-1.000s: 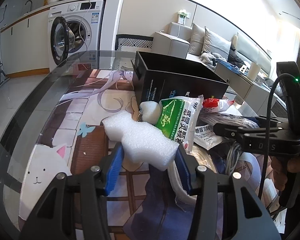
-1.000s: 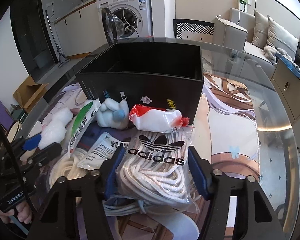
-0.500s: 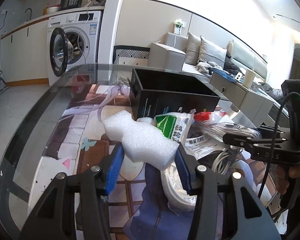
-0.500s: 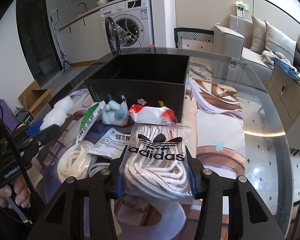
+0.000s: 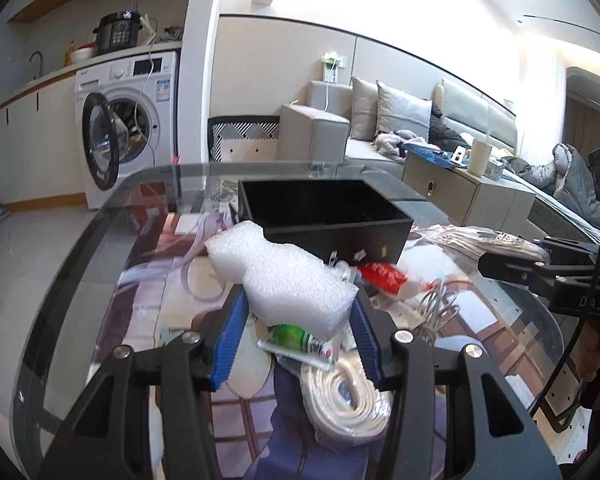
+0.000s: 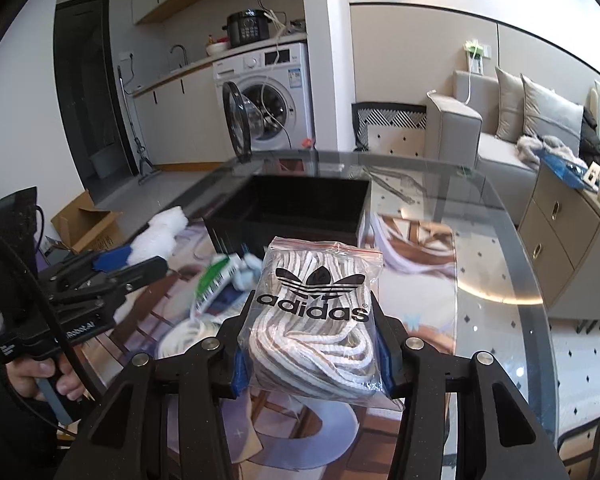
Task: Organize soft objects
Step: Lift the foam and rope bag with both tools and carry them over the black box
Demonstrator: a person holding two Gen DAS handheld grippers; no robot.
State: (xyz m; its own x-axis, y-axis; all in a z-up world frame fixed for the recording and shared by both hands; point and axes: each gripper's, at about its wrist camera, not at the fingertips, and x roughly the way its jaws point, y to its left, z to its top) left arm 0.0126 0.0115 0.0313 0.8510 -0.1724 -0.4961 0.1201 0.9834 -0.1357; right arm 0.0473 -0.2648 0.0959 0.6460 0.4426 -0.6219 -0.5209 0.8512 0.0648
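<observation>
Left wrist view: the left gripper (image 5: 298, 330) has its jaws closed onto a white foam block (image 5: 280, 276), which sticks out toward 11 o'clock above the glass worktop (image 5: 100, 248). Beyond it at 12 o'clock stands the open black box (image 5: 328, 216). Only this view shows the red-and-white packet (image 5: 384, 276) by the box's front wall and the coiled white rope (image 5: 348, 396) at 6 o'clock under the jaws. The right gripper (image 5: 540, 276) enters at 3 o'clock.

Right wrist view: the right gripper (image 6: 310, 354) has its jaws clamped on a clear zip bag of white cord (image 6: 316, 320), held clear of the worktop. Its adidas print reads only here. The box lies at 12 o'clock; the left gripper, with a hand (image 6: 40, 376) on its grip, sits at 9 o'clock.
</observation>
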